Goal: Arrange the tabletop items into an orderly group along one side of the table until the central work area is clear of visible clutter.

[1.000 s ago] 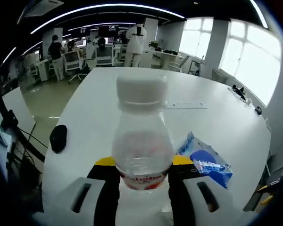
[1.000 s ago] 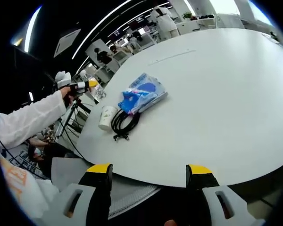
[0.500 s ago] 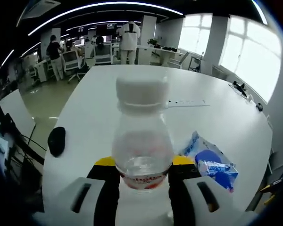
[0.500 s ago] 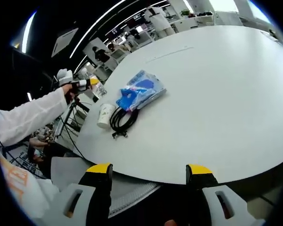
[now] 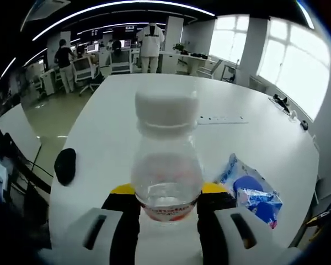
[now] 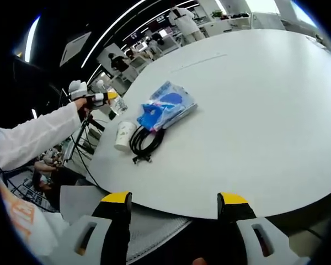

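Blue packet (image 5: 248,190) farther right.

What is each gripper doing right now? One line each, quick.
Left gripper: shut on the clear plastic bottle, held upright.
Right gripper: open, holding nothing, at the near edge of the white table.

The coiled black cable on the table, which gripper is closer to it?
Left. The left gripper with its bottle hovers just beyond the black cable; the right gripper hangs off the table's near edge.

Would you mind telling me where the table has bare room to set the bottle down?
The table is bare across its wide stretch right of the blue packet in the right gripper view. It is crowded by the near-left edge, where the packet, black cable and paper cup cluster. The left gripper holds the bottle.
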`<state>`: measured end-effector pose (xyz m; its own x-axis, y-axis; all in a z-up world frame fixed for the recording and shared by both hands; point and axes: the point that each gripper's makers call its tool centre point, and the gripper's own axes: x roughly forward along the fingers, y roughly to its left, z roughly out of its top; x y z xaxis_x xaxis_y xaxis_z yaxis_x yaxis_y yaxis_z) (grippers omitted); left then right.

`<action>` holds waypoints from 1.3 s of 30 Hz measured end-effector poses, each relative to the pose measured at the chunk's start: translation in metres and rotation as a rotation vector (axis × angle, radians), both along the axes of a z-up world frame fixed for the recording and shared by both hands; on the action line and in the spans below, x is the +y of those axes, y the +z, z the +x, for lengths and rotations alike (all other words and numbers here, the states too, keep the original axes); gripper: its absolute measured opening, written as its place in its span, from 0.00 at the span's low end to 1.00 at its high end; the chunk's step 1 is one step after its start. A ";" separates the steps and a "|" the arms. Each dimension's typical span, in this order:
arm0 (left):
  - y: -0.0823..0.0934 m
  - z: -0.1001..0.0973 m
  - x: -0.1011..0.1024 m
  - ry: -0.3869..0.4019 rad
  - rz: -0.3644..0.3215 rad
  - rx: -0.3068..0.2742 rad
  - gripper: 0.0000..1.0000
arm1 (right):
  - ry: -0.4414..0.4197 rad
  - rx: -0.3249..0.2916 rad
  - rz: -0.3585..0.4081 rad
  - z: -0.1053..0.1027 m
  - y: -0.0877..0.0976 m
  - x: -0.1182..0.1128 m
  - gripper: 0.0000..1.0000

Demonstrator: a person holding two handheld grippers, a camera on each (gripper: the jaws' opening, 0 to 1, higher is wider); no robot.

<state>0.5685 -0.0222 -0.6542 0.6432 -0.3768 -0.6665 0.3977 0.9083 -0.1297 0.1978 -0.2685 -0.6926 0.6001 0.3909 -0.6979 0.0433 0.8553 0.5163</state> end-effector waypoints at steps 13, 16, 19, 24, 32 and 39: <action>-0.008 0.006 -0.002 0.007 -0.005 0.015 0.39 | -0.003 0.018 0.000 -0.003 -0.003 0.003 0.64; -0.010 0.006 -0.004 0.002 -0.002 0.016 0.39 | -0.004 0.019 0.000 -0.002 -0.003 0.004 0.64; -0.010 0.007 -0.006 0.003 -0.004 0.014 0.39 | -0.004 0.020 0.001 -0.001 -0.004 0.005 0.64; -0.015 0.005 -0.007 -0.001 0.001 0.019 0.39 | -0.002 0.022 0.002 0.000 -0.004 0.006 0.64; -0.022 0.001 -0.006 -0.004 0.030 0.028 0.39 | 0.001 0.023 0.003 0.002 -0.004 0.005 0.64; -0.029 -0.002 -0.005 0.027 0.032 0.044 0.39 | 0.009 0.021 0.001 0.004 -0.004 0.005 0.64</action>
<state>0.5662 -0.0274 -0.6829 0.6225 -0.3372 -0.7062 0.3671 0.9228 -0.1171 0.2021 -0.2631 -0.6967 0.5819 0.3964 -0.7101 0.0468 0.8554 0.5159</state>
